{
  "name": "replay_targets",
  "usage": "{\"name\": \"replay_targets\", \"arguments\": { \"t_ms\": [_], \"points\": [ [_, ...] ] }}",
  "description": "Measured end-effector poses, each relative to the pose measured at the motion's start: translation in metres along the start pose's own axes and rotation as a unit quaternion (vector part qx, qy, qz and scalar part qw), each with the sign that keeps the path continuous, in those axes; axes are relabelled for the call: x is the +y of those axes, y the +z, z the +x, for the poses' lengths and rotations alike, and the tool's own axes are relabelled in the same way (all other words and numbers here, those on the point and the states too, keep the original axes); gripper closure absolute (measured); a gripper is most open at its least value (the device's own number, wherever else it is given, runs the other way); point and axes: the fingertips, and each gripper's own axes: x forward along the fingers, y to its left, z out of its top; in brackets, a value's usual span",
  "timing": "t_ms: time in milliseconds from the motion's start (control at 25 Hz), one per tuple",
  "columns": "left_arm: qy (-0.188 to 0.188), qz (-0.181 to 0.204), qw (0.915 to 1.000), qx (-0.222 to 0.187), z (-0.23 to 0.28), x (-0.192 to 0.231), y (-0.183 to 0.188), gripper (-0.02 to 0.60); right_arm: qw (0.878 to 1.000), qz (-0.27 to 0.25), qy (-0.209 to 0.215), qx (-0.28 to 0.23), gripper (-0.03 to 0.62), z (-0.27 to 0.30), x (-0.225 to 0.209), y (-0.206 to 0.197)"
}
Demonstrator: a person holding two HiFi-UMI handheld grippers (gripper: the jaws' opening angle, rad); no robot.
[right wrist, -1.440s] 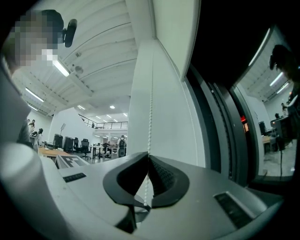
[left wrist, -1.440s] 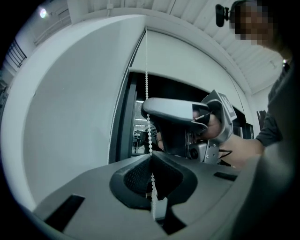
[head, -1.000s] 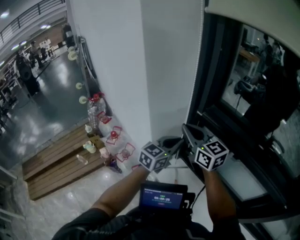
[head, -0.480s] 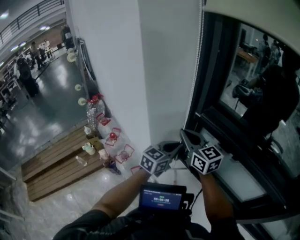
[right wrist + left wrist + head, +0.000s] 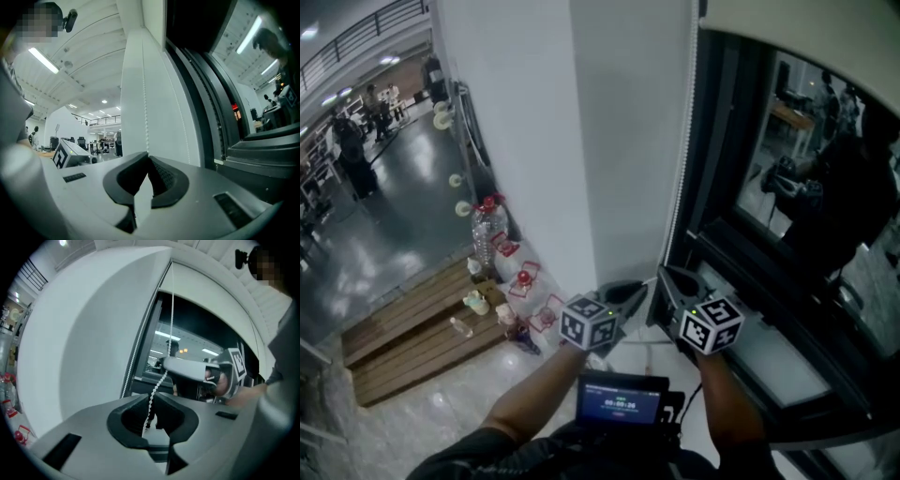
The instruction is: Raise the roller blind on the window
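Showing both forearms stretched forward side by side, the left forearm (image 5: 534, 401) and the right forearm (image 5: 719, 403) bring two grippers close together at the left edge of the window (image 5: 811, 178). Each gripper points roughly level toward the frame and carries one marker cube, two cubes in all. The left gripper (image 5: 153, 401) sits just left of, and slightly nearer than, the right gripper (image 5: 148, 157). The left jaws have just been opening and stand a little apart; the bead chain (image 5: 171, 310) hangs in the gap between the ribbed pads without being pressed. The right jaws are closed together, pinching the same chain higher up, where it meets their tips. Two strands of the chain are visible: one taut strand running down to the right gripper, and a second strand (image 5: 132, 362) hanging along the white wall (image 5: 619, 141) beside the frame. One roller blind (image 5: 806, 33) shows as a pale band across the top of the window, with dark glass exposed beneath it
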Motion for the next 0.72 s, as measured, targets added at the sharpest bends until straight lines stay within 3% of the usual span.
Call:
{"name": "replay_targets", "arguments": {
  "t_ms": [120, 320, 520, 640, 680, 720],
  "points": [
    [0.004, 0.008, 0.9991, -0.041, -0.02, -0.003, 0.041, 0.526, 1.0, 0.004, 0.001, -0.001, 0.588, -0.001, 0.0, -0.001],
    [-0.03, 0.034, 0.9913, -0.124, -0.035, -0.033, 0.131, 0.503, 1.0, 0.001, 0.01, -0.001, 0.588, 0.0, 0.006, 0.0],
    [-0.064, 0.082, 0.9852, -0.136, -0.019, -0.06, 0.185, 0.503, 1.0, -0.003, 0.019, 0.001, 0.588, 0.003, 0.012, -0.002],
    [-0.064, 0.105, 0.9834, -0.134, -0.005, -0.065, 0.203, 0.503, 1.0, -0.009, 0.024, -0.003, 0.588, 0.004, 0.014, -0.004],
    [-0.061, 0.108, 0.9835, -0.132, -0.002, -0.065, 0.205, 0.516, 1.0, -0.01, 0.024, -0.004, 0.588, 0.003, 0.014, -0.005],
    [-0.057, 0.111, 0.9837, -0.13, 0.001, -0.065, 0.206, 0.577, 1.0, -0.011, 0.023, -0.003, 0.588, 0.003, 0.014, -0.004]
  ]
}}
